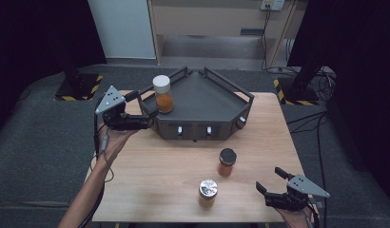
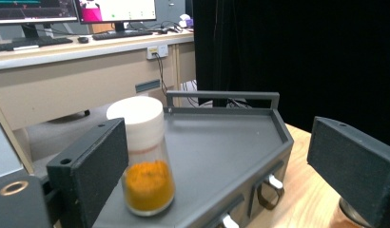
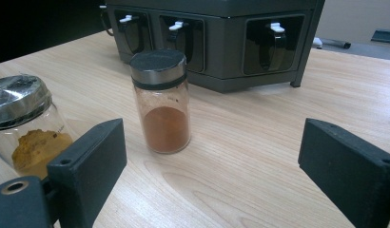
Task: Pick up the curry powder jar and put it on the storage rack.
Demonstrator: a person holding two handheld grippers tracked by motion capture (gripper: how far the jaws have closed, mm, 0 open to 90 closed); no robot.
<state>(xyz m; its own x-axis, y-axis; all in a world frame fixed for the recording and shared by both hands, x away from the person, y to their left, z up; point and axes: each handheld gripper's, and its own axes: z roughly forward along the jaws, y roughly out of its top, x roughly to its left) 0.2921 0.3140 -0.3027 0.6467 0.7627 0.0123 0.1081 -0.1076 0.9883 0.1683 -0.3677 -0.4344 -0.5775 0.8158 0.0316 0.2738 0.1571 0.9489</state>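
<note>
- White-capped jar [image 1: 162, 94] of orange powder stands upright on the near-left corner of the dark tray rack [image 1: 217, 97], at the far side of the bench [image 1: 160, 171].
- Left hand-held gripper [image 1: 146, 109] sits level with that jar, just to its left; jaws wide apart, nothing between the pads. In the left gripper view the jar [image 2: 144, 156] stands beside the left pad, off-centre, not touched as far as can be seen.
- Black-lidded jar [image 1: 227, 162] of reddish powder stands upright on the bare bench, in front of the rack. Silver-lidded jar [image 1: 208, 191] stands nearer the person, to its left, apart from it.
- Right hand-held gripper [image 1: 270, 180] is at the near-right bench edge, jaws spread, empty.
- Key relation: the black-lidded jar [image 3: 160, 102] lies ahead and left of the right gripper's line, closer to the left pad; its long axis is vertical, so a level side-on grasp suits.
- Judgement: the right hand is much nearer both loose jars; the left is committed at the rack.
- Risk: the silver-lidded jar [image 3: 26, 123] sits near the left pad and could be nudged.
</note>
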